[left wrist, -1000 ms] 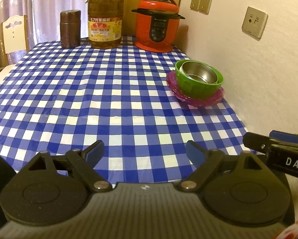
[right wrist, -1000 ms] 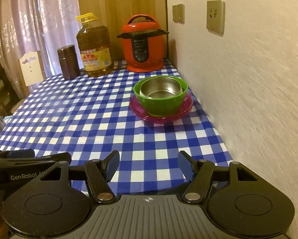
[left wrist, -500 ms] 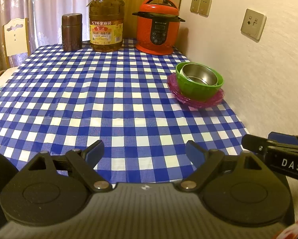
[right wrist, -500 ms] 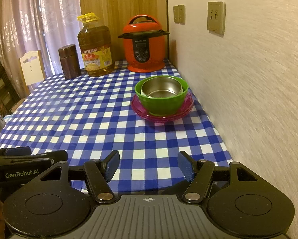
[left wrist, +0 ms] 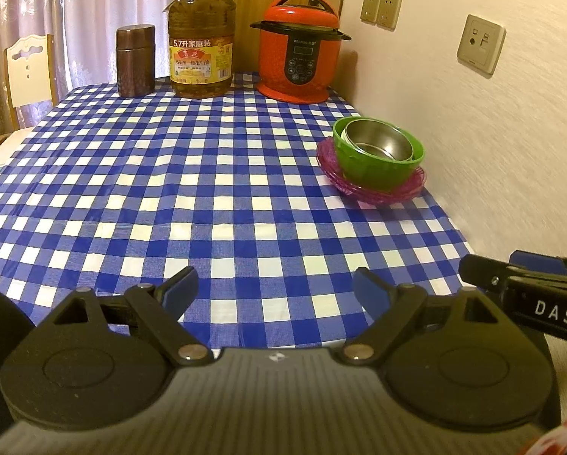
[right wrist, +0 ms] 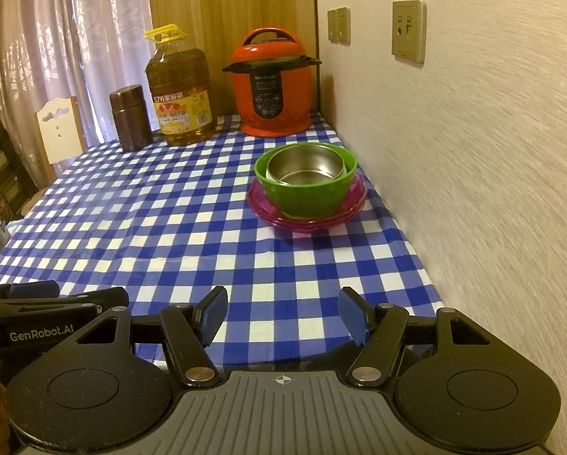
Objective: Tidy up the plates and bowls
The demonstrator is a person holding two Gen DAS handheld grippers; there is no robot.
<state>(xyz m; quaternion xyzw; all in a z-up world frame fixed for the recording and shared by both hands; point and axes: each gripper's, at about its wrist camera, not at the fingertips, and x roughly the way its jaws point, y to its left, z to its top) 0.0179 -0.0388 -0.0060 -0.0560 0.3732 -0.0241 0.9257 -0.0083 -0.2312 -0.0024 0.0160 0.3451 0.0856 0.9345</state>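
While the steel bowl (right wrist: 305,167) stays nested in the green bowl (right wrist: 306,193), both tongs (left wrist: 275,288) (right wrist: 282,313) remain spread and empty.

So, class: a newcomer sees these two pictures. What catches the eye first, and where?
The green bowl with a steel bowl nested inside, stacked on pink plates by the wall. Behind it, the red pressure cooker in the far corner, all on a blue checked tablecloth.

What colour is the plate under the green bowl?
Translucent pink-magenta plate, stacked beneath the green bowl; clearest in the right wrist view.
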